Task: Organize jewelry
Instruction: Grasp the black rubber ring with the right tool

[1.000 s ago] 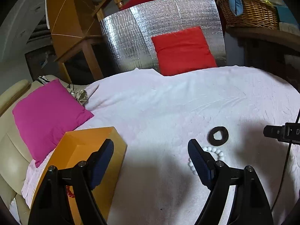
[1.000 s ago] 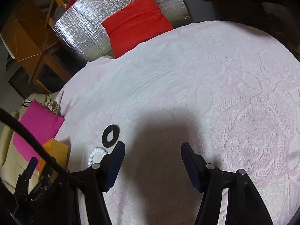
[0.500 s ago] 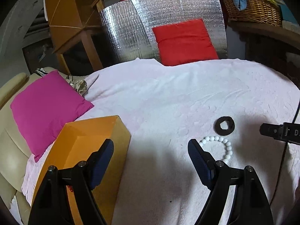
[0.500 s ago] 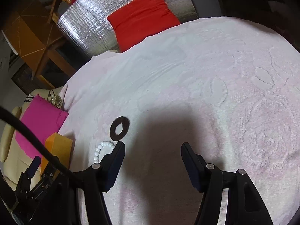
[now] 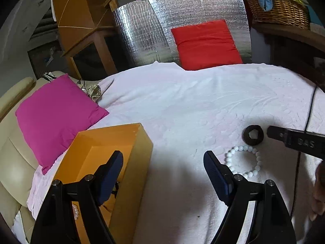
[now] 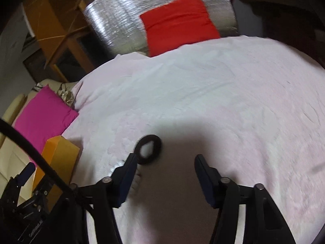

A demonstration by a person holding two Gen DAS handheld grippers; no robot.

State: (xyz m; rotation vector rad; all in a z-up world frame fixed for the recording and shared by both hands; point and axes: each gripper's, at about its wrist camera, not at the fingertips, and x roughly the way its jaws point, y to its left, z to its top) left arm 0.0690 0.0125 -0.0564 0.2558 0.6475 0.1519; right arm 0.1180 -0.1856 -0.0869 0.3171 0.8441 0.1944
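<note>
A black ring-shaped bracelet (image 5: 253,135) (image 6: 150,149) and a white bead bracelet (image 5: 243,161) (image 6: 119,165) lie side by side on the white bedspread (image 5: 182,105). My right gripper (image 6: 165,163) hovers just before the black ring, its jaws closing with nothing between them; its left finger half hides the beads. In the left wrist view its tip (image 5: 280,135) shows beside the ring. My left gripper (image 5: 163,163) is open and empty, with its left finger over the orange box (image 5: 113,158) (image 6: 59,150). Beads (image 5: 75,211) lie inside the box.
A pink cushion (image 5: 56,118) lies left of the box on a cream sofa. A red cushion (image 5: 206,44) leans on a silver foil panel (image 5: 154,30) behind the bed. A wicker basket (image 5: 278,8) stands at the back right, wooden furniture (image 5: 81,24) at the back left.
My right gripper has moved left toward the black ring and narrowed its jaws. The left wrist view has shifted slightly, and the box and both bracelets show more fully.
</note>
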